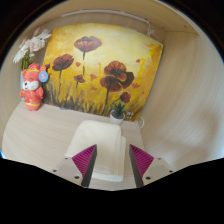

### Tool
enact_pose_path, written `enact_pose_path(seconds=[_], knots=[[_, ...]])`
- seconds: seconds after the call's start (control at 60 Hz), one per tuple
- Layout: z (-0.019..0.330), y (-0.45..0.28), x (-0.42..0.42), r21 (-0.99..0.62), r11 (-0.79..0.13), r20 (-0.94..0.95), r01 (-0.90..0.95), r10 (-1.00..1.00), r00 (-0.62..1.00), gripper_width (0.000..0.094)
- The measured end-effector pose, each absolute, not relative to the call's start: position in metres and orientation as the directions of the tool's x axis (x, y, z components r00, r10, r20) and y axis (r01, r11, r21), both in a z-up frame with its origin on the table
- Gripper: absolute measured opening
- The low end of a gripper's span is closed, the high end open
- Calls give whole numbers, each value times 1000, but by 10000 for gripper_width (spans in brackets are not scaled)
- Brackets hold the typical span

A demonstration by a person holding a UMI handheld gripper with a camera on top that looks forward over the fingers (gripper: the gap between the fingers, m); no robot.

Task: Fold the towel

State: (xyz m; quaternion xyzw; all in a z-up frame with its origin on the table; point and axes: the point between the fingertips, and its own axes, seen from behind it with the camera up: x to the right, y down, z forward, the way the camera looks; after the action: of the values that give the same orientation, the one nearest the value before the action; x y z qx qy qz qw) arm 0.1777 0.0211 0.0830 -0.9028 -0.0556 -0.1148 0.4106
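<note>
Now, pale folded towel [108, 146], between open hand-held gripper [112, 160] fingers

The towel [104, 143] is plain cream-white with no visible pattern, lying between the claw's [112, 160] two spread fingers, whose inner pads [85, 156] are bright magenta crossed by a fine darker grid. The tabletop [40, 135] is a pale beige wood tone, and the wall [190, 80] beside it is much the same light tan. The painting [105, 65] behind has a golden-yellow ground shading to orange, with dark red and maroon poppies on thin dark stems and some green low down. The figurine [33, 86] is red-orange with white and a touch of blue. Above it sit pale white flowers [34, 45].
</note>
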Motion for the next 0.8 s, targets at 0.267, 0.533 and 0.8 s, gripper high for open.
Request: enact_pose_path(seconds=[0.267, 0.533, 0.8], knots=[[190, -24, 98, -844, -528, 102, 95, 16, 995, 711], [232, -118, 23, -891, -453, -18, -3, 30, 999, 770], [223, -206, -9, -880, -475, 11, 21, 25, 1000, 785]])
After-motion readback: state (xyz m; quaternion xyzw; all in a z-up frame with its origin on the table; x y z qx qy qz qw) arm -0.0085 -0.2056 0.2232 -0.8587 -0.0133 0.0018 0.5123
